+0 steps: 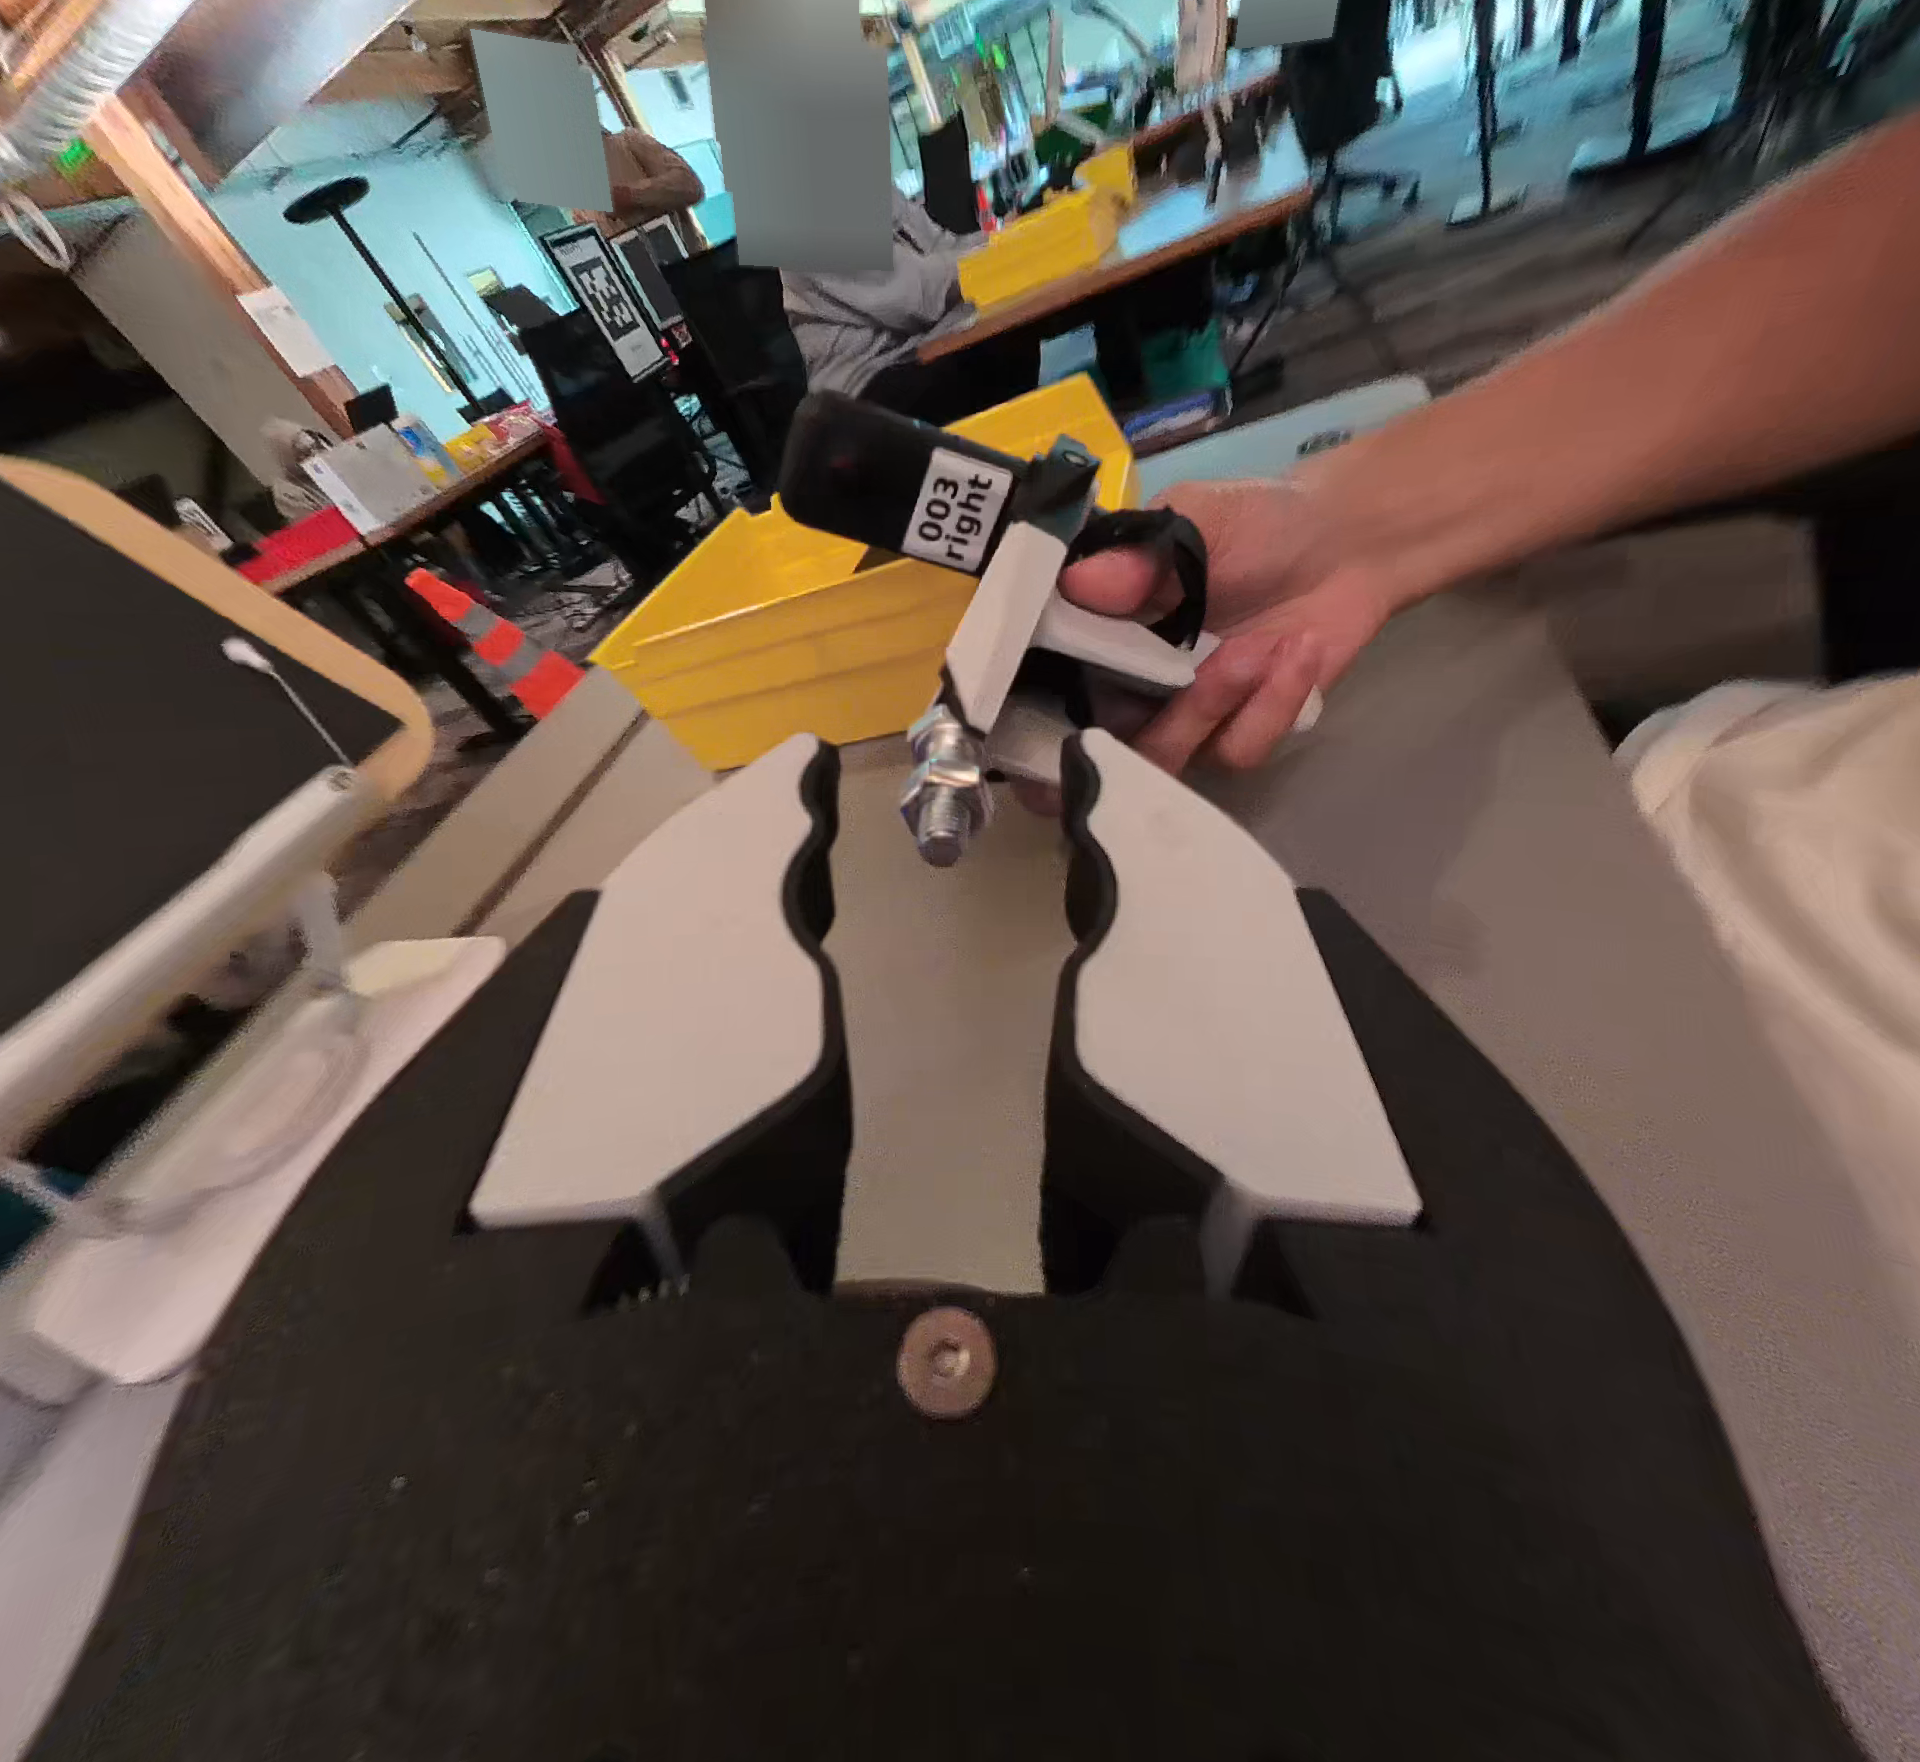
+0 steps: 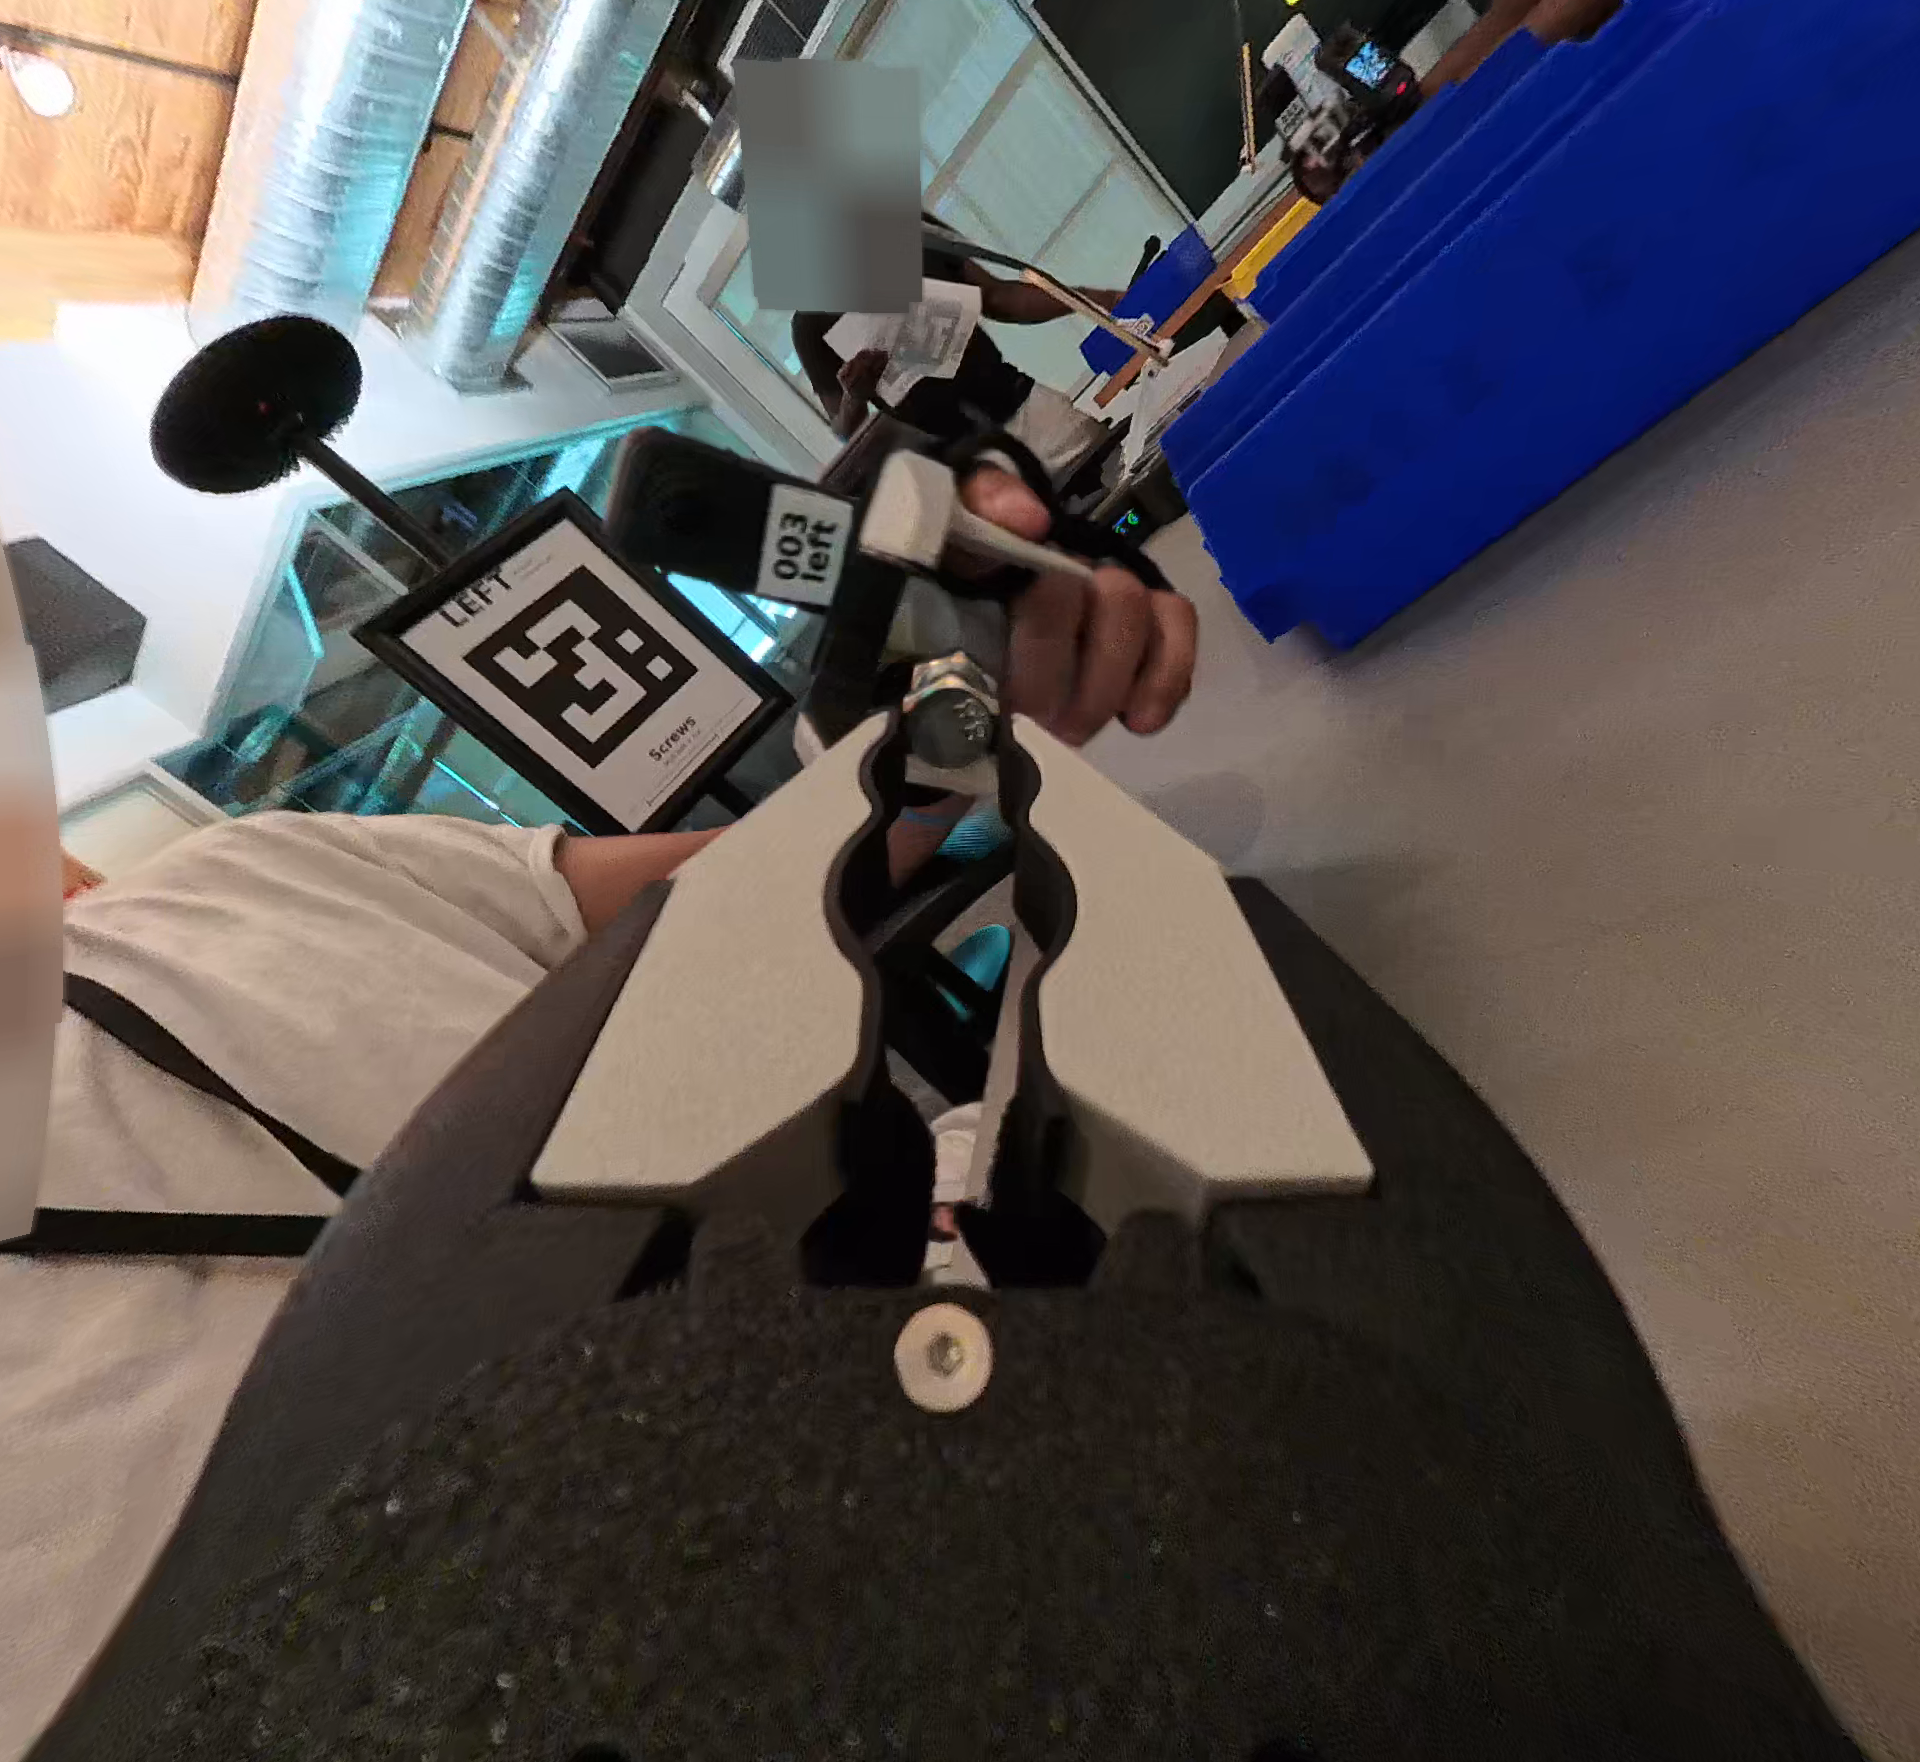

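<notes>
Beige tabletop and a yellow plastic bin fill our left wrist view; our left gripper stands spread, its pads clear of the silver threaded bolt with nuts. From the right wrist view, near blue bins, our right gripper clamps the bolt's head only; a tip grip could let it pivot and drop.

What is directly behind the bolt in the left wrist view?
Behind the bolt, the right gripper shuts its jaws on the bolt's head end. Farther back stands a yellow bin. The bin's inside is mostly hidden by its front wall and the gripper.
</notes>
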Available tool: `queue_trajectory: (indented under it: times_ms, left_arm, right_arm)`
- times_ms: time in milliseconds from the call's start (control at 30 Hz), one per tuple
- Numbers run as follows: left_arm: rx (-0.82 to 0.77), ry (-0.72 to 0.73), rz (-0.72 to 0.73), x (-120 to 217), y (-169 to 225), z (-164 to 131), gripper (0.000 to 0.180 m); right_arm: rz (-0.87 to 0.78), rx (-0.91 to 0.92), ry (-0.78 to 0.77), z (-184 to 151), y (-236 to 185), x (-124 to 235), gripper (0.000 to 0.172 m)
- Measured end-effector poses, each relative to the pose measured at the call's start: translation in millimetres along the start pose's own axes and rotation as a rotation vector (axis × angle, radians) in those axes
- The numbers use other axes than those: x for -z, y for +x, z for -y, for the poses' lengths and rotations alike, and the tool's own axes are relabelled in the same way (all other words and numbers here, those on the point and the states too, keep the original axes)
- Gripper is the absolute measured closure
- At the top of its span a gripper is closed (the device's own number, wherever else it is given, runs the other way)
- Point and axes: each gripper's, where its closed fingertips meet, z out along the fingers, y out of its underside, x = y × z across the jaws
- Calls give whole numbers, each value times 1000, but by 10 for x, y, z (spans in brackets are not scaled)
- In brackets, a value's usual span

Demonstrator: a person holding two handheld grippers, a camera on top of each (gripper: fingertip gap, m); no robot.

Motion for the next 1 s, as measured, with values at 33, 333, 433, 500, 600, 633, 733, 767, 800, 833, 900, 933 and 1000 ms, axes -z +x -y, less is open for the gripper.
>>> queue_trajectory:
  times_ms: [33, 333, 433, 500, 600, 633, 733, 767, 800, 833, 900, 933, 1000]
  left_arm:
    - [-67, -33, -5, 8, -6, 12, 138]
    - [-967, -377, -41, -117, -55, -129, 145]
    - [-995, -374, -58, -157, -73, -87, 143]
    - [-998, -366, -66, -153, -78, -77, 148]
    - [-1014, -333, -67, -129, -47, -30, 158]
    - [-1013, -327, -70, -121, -30, -20, 161]
    - [-988, -321, -66, -118, 6, -16, 163]
    - [-964, -323, -58, -118, 2, -18, 163]
    - [-914, -328, -51, -120, -3, -19, 163]
    - [-827, -336, -39, -127, -19, -18, 163]
    - [-566, -334, -20, -145, -42, -4, 163]
    - [-433, -312, -13, -153, -47, 15, 163]
    - [-139, -253, -7, -170, -60, 57, 163]
  right_arm:
    - [8, -30, 4, 7, 16, 13, 155]
    - [204, -265, 25, 35, -127, 43, 155]
    - [223, -276, 22, 40, -156, 49, 156]
    - [231, -280, 23, 46, -165, 60, 155]
    - [227, -285, 18, 41, -149, 68, 155]
    - [231, -289, 19, 44, -152, 71, 155]
    - [228, -283, 11, 35, -154, 68, 155]
    - [224, -280, 14, 39, -150, 68, 155]
    - [219, -274, 18, 46, -147, 70, 156]
    - [214, -262, 30, 64, -145, 76, 156]
    - [196, -215, 49, 101, -149, 88, 156]
    - [188, -180, 57, 120, -161, 93, 155]
    - [155, -81, 79, 161, -185, 102, 155]
